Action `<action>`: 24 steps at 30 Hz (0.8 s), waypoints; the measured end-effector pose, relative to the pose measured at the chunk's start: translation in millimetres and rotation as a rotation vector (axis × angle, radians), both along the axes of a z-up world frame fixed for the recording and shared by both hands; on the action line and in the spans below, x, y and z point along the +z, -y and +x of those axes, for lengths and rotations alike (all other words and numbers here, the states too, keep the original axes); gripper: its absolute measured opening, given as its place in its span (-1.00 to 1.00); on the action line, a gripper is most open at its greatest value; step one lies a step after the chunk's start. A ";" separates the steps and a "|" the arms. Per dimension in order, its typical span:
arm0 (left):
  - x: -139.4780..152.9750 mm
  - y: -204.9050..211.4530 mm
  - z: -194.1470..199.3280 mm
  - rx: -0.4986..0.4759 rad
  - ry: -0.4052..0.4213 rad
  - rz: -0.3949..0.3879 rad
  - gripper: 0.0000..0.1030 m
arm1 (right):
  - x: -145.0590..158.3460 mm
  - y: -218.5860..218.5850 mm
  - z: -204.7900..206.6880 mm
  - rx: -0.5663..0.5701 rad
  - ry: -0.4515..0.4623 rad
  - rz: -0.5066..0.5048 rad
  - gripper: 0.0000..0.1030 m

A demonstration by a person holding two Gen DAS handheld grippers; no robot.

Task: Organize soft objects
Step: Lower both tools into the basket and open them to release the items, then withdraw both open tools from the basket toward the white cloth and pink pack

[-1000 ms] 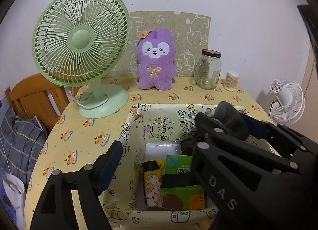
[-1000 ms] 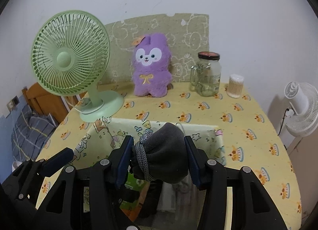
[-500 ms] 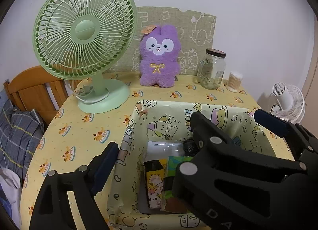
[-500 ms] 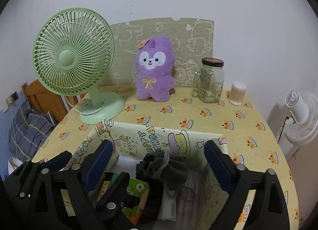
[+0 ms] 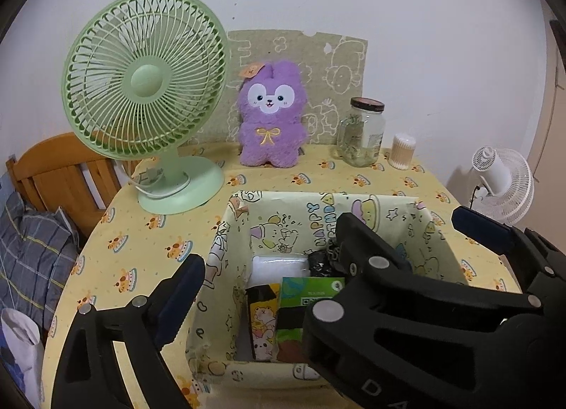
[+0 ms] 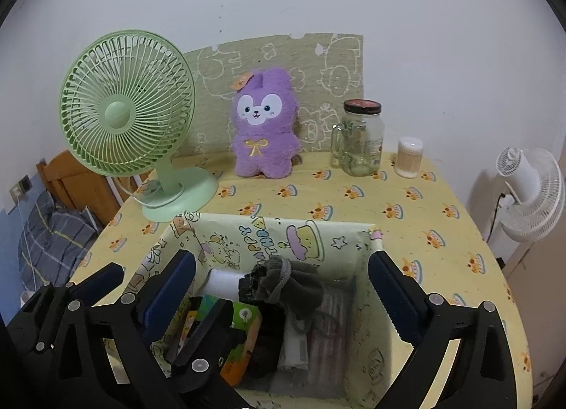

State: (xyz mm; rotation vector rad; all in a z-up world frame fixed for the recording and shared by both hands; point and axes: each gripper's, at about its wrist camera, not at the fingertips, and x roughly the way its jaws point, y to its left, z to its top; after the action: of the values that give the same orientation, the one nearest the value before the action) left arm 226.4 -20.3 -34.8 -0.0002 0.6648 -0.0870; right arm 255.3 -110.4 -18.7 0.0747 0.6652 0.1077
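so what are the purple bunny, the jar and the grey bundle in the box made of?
Purple bunny: plush, fuzzy pile with a stitched gold bow. Jar: clear glass by its see-through walls, lid probably metal. Grey bundle: knit fabric, likely rolled socks, ribbed cuff showing, matte.

Both grippers hang over the near side of the paper-lined box, the right gripper opening wide around, apparently clear of, a grey sock bundle lying on packets, left gripper beside it.
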 end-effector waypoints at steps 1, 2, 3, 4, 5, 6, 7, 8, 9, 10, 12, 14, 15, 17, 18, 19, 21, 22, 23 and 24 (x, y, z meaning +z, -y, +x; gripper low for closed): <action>1.4 0.6 -1.6 -0.001 0.003 0.001 0.85 | 1.7 0.5 -2.0 -0.001 0.000 -0.004 0.94; 3.0 1.4 -3.8 -0.002 0.007 0.003 0.86 | 3.5 1.3 -4.4 -0.004 0.002 -0.006 0.94; 5.3 2.0 -6.8 -0.003 0.014 0.006 0.87 | 4.8 2.2 -6.4 -0.006 0.005 -0.006 0.93; 7.3 2.7 -9.2 -0.005 0.020 0.008 0.87 | 6.8 3.4 -9.1 -0.009 0.009 -0.003 0.93; 9.2 3.4 -11.2 -0.007 0.025 0.011 0.88 | 8.5 4.3 -11.2 -0.012 0.011 -0.001 0.94; 11.6 4.2 -13.9 -0.009 0.030 0.013 0.88 | 10.4 5.1 -13.7 -0.016 0.014 -0.001 0.93; 12.7 4.5 -15.3 -0.010 0.032 0.013 0.88 | 12.5 6.0 -16.1 -0.019 0.017 -0.001 0.93; 13.9 5.2 -17.4 -0.012 0.035 0.012 0.88 | 14.1 6.7 -18.3 -0.022 0.019 -0.002 0.94; 15.7 6.1 -19.8 -0.014 0.040 0.011 0.89 | 15.8 7.2 -20.4 -0.023 0.022 -0.003 0.93; 16.9 6.4 -21.5 -0.016 0.043 0.011 0.89 | 17.8 7.6 -23.3 -0.026 0.026 -0.005 0.94; 19.6 7.6 -25.2 -0.019 0.050 0.010 0.89 | 20.8 8.8 -27.9 -0.031 0.031 -0.008 0.93; 22.8 9.1 -29.7 -0.021 0.058 0.012 0.89 | 24.0 10.2 -32.8 -0.034 0.037 -0.009 0.94; 24.4 9.4 -32.3 -0.023 0.062 0.012 0.89 | 25.8 11.0 -35.8 -0.036 0.040 -0.007 0.94; 26.8 10.0 -37.1 -0.023 0.069 0.013 0.90 | 28.0 12.9 -40.5 -0.037 0.042 -0.003 0.94; 28.3 10.3 -40.4 -0.023 0.074 0.012 0.90 | 29.4 13.5 -42.7 -0.038 0.044 -0.002 0.94; 29.0 10.8 -41.8 -0.023 0.075 0.012 0.90 | 30.9 14.1 -45.6 -0.039 0.046 -0.002 0.94; 31.8 11.8 -46.9 -0.025 0.083 0.013 0.90 | 33.5 14.8 -50.3 -0.040 0.049 -0.002 0.94; 33.0 12.3 -49.0 -0.025 0.087 0.014 0.90 | 35.3 15.5 -53.6 -0.041 0.053 -0.001 0.94; 33.9 12.9 -51.0 -0.025 0.091 0.015 0.90 | 36.6 16.1 -56.1 -0.042 0.055 0.000 0.94; 35.3 13.2 -53.7 -0.022 0.097 0.016 0.90 | 37.6 16.5 -58.2 -0.043 0.058 0.002 0.94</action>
State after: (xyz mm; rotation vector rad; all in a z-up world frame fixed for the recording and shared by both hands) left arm 172.6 -33.5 0.5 0.0263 0.5687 -0.1028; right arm 197.1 -126.9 18.9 0.0871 0.6056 0.0691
